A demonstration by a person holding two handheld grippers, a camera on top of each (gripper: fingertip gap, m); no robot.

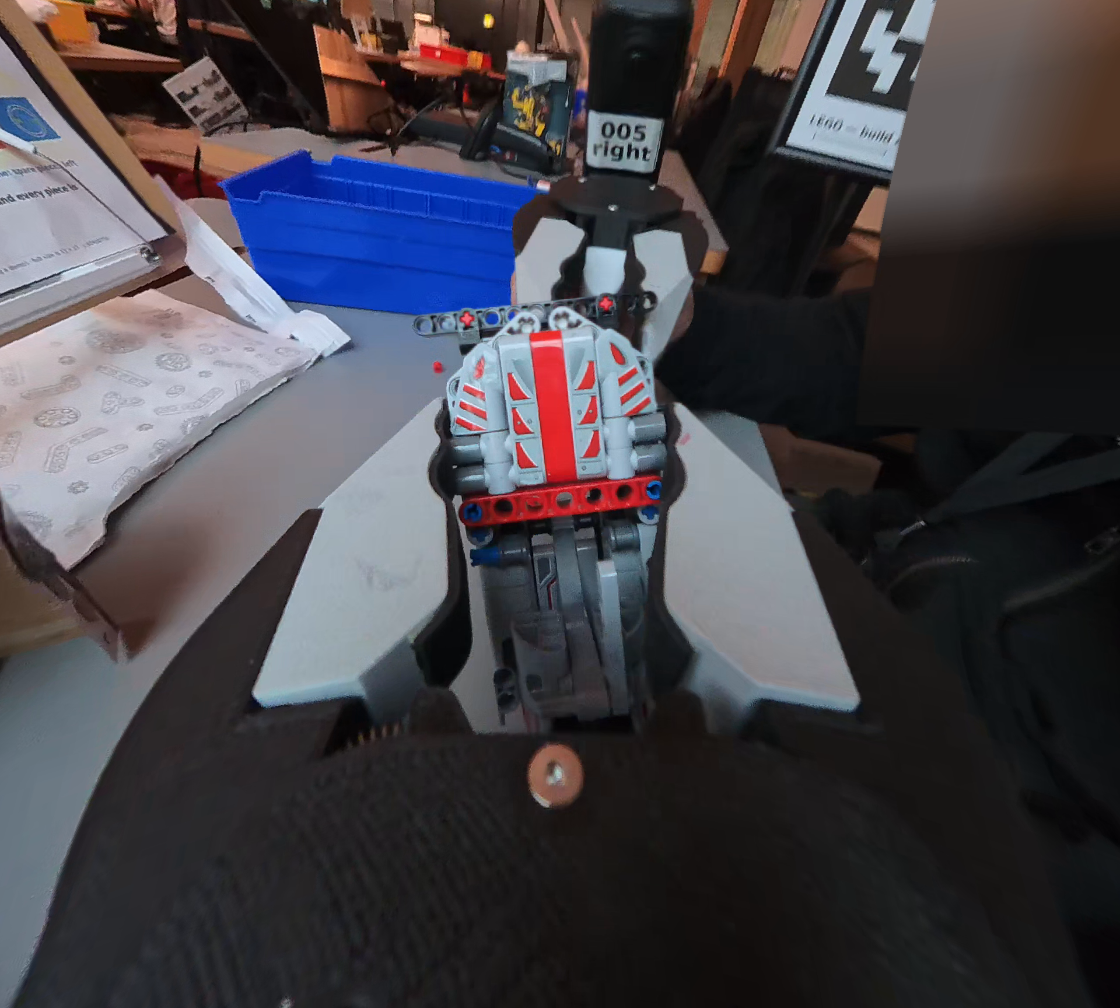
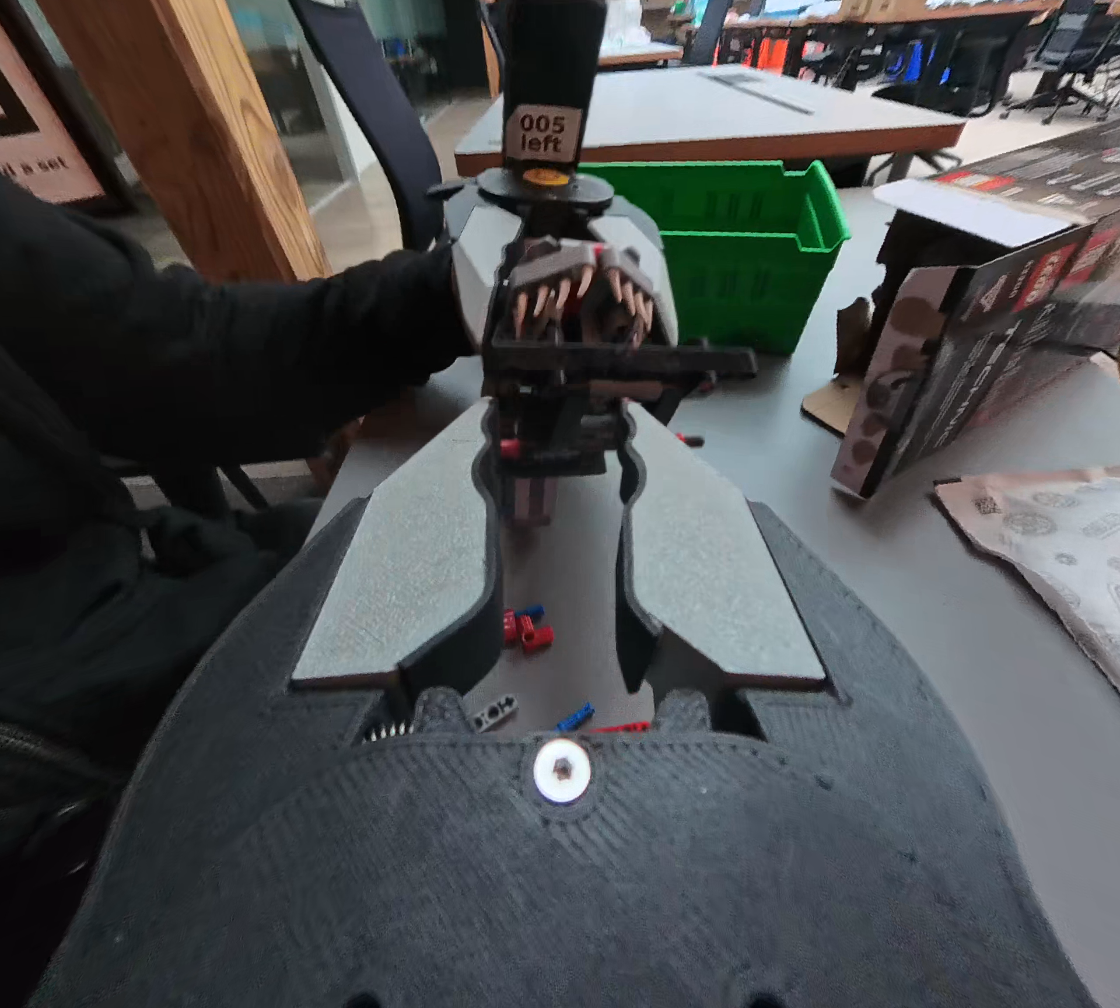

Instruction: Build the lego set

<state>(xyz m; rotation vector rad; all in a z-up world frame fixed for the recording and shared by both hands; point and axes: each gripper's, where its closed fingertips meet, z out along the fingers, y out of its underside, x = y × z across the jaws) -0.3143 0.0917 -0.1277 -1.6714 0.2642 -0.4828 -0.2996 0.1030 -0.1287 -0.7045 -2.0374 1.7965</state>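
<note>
Left wrist view: left tongs [image 1: 554, 451] clamp one lego model [image 1: 554, 415], held above surface [image 1: 200, 518]; one blue bin [image 1: 376, 233] behind.
Right wrist view: right tongs [image 2: 554, 433] narrow around the model's near end [image 2: 557, 421], contact unclear. One green bin [image 2: 745, 251], about five loose pieces [image 2: 527, 628] on the surface.

The left hand-held gripper [image 1: 554, 421] is showing two flat grey fingers [image 1: 376, 554] with wavy black edges. They are sitting on a round black ribbed base with one shiny silver screw [image 1: 554, 776] in the middle. The right hand-held gripper [image 2: 560, 433] is looking just the same. Each one is carrying a tall black handle [image 2: 554, 39] with a small white sticker [image 2: 542, 133]. The person is wearing a black sleeve [image 2: 273, 336].
</note>
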